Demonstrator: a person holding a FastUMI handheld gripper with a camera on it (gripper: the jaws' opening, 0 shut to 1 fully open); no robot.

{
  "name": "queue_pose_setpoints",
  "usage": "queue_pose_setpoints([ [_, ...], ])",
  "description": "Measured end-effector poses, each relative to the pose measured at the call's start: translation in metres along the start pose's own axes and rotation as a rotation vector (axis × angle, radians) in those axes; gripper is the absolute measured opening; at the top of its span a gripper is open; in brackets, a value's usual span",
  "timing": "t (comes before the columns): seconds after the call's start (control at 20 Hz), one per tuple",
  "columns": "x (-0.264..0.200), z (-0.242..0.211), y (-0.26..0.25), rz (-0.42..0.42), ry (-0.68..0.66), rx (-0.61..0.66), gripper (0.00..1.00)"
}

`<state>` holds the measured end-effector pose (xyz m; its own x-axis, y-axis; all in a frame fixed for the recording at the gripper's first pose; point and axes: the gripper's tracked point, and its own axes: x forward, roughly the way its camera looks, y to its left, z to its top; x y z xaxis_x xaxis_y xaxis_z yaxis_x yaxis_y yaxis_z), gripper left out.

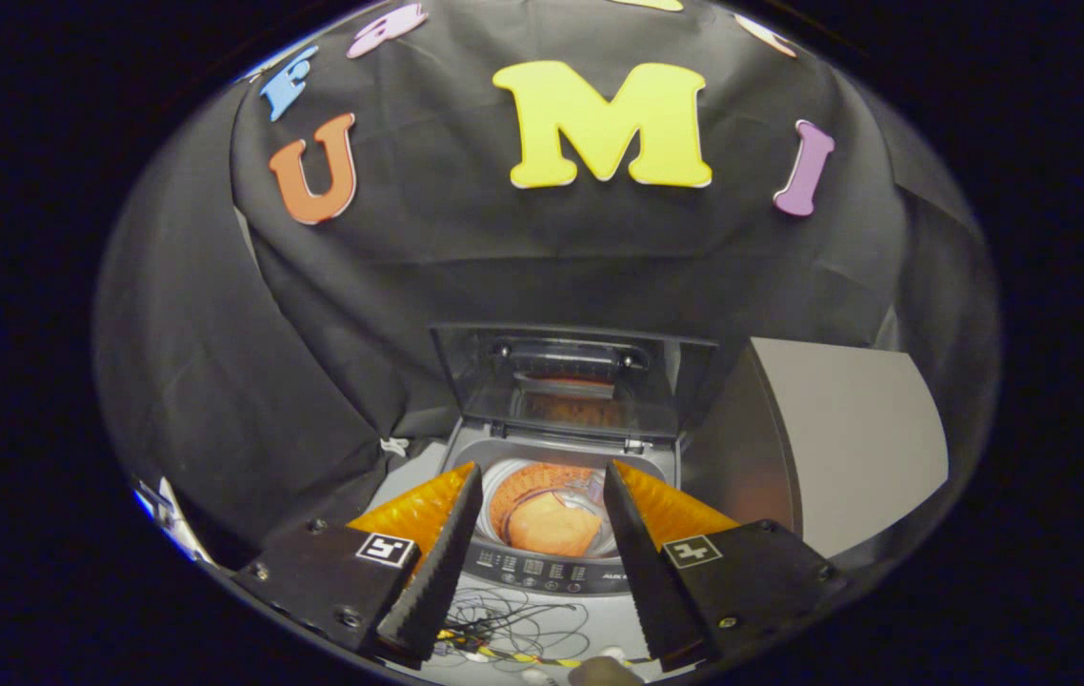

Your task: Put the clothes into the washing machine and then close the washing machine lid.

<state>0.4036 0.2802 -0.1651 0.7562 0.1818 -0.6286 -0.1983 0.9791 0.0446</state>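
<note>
clothes [550,522] in washing machine [542,562] (lid [569,381] raised behind)

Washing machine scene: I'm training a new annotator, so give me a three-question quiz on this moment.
1. True or false: the washing machine lid is shut.
2. Where is the orange garment? A) inside the drum B) on the grey box C) between the jaws
3. Fill in: the gripper jaws stand ____, holding nothing.

Key: 1 false, the lid stands raised behind the drum; 2 A, it lies in the drum beyond the jaws; 3 open.
</note>
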Motion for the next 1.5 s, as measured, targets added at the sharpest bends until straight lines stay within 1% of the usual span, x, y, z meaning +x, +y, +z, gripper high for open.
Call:
queue_pose_setpoints([
  [0.25, -0.033, 0.036, 0.010, -0.007, -0.089, 0.026, 0.81],
  [0.4, -0.034, 0.058, 0.012, -0.004, -0.120, 0.039, 0.81],
  [0.55, -0.031, 0.081, 0.013, 0.004, -0.144, 0.050, 0.89],
  [0.6, -0.027, 0.088, 0.012, 0.008, -0.149, 0.049, 0.89],
  [0.8, 0.001, 0.116, 0.006, 0.015, -0.149, 0.050, 0.89],
  [1.0, 0.036, 0.138, -0.005, 0.001, -0.133, 0.076, 0.89],
  [1.35, 0.107, 0.150, -0.029, -0.026, -0.057, 0.092, 0.89],
  [1.5, 0.139, 0.152, -0.034, -0.022, -0.022, 0.105, 0.89],
])
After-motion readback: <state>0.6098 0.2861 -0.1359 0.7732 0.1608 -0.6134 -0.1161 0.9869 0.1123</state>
